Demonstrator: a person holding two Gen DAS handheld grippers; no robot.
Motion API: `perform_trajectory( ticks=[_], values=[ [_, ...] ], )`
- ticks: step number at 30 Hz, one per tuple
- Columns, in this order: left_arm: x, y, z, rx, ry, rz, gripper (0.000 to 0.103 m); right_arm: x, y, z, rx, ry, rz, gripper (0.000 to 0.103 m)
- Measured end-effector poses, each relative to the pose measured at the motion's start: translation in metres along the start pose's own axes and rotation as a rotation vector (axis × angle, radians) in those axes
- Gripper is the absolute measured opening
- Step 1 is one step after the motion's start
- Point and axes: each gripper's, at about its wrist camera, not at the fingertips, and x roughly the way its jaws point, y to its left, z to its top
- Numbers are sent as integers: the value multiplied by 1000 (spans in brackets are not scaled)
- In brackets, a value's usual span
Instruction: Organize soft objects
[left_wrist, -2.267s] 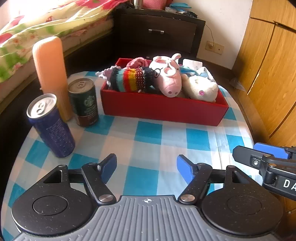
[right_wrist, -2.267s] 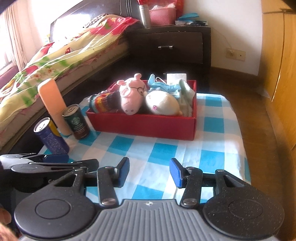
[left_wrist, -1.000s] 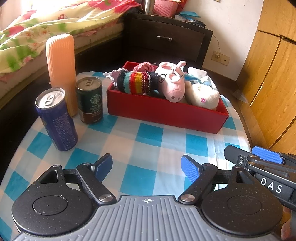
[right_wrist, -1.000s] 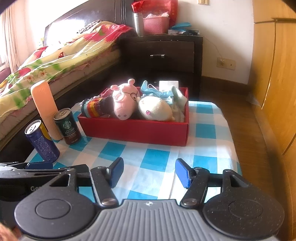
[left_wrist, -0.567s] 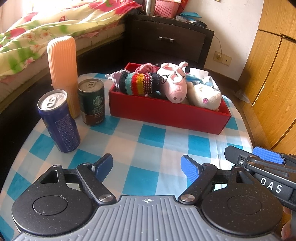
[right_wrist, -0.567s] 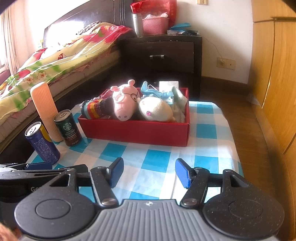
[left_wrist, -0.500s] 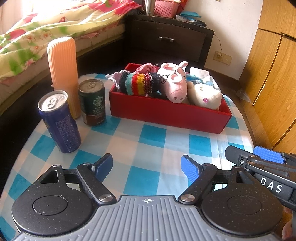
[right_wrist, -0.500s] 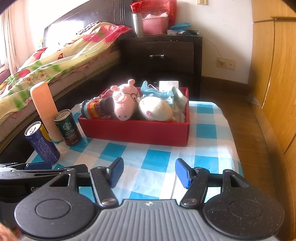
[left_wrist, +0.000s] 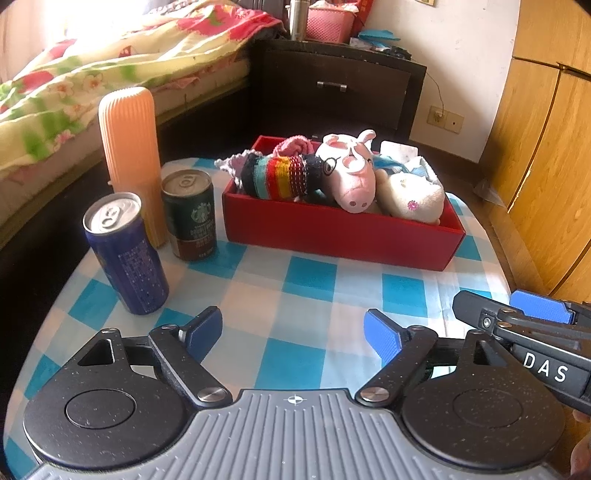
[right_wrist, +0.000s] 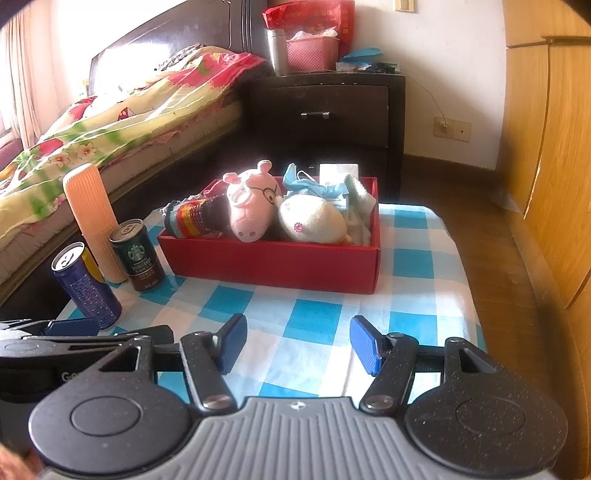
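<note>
A red box stands at the far side of the checked table, filled with soft things: a pink pig plush, a rainbow-striped knitted piece, a white plush and pale blue cloth. My left gripper hovers over the near cloth, its jaws opening with nothing between them. My right gripper is also over the near cloth, open and empty, well short of the red box. Each gripper shows at the edge of the other's view.
Left of the box stand a blue can, a dark green coffee can and a tall orange ribbed bottle. A bed lies to the left, a dark nightstand behind, and wooden cupboard doors on the right.
Since the oldest frames both grippers have drawn back a little from the box, and the left jaws stand slightly wider. Over the last second hardly anything has shifted.
</note>
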Motion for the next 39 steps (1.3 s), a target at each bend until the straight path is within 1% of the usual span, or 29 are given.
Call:
perform_trajectory(
  ticks=[5,9,13,18,26,29,33,35,37,39],
  values=[
    [-1,0,-1,5,-13,5,83,0,0,0,4,0,-1,39],
    [-3,0,0,18,-45,42,91,0,-1,1,8,-6,-3,40],
    [-5,5,1,-9,-59,40,97,-4,-3,2,21,-25,3,41],
    [-7,7,1,-20,-77,35,97,-7,-3,3,28,-46,2,43],
    [-8,9,3,-28,-78,23,97,-7,-4,4,37,-57,4,47],
    [-5,12,5,-50,-42,-4,96,-7,-4,4,40,-61,7,47],
    [-3,12,5,-55,-21,-25,92,-7,-4,4,38,-62,4,47],
    [-3,10,4,-41,-26,-27,92,-7,-5,4,40,-60,4,47],
    [-4,10,4,-44,-37,-17,95,-8,-5,4,42,-61,6,47],
    [-5,11,3,-50,-43,-18,96,-8,-5,4,41,-65,6,47]
  ],
)
